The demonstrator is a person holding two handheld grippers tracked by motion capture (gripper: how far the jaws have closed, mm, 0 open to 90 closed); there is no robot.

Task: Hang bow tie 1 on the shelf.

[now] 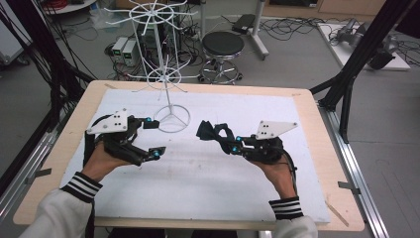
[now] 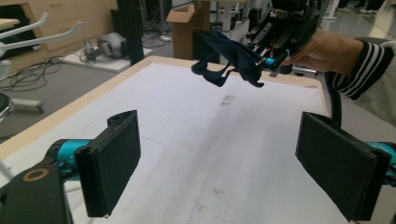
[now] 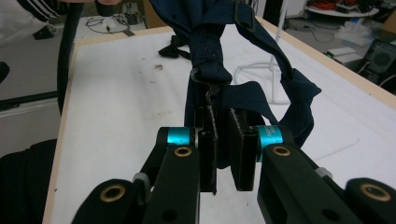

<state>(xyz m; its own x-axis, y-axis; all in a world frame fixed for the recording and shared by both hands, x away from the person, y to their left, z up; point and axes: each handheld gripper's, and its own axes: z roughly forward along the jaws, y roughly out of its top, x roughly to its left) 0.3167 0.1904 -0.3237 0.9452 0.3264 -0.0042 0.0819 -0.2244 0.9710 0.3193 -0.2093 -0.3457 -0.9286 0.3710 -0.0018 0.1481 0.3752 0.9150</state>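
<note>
Meanwhile the right gripper (image 1: 229, 142) pointed leftward, clenched on the navy bow tie (image 1: 212, 132); the left gripper (image 1: 154, 138) gaped empty, aimed rightward.

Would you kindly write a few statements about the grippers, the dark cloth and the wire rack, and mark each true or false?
1. The right gripper is shut on the dark blue cloth. True.
2. The left gripper is shut on the cloth. False: its jaws stand wide apart with nothing between them.
3. The white wire rack stands on the table. True.
4. The cloth hangs from an arm of the rack. False: the right gripper holds it, apart from the rack.
</note>
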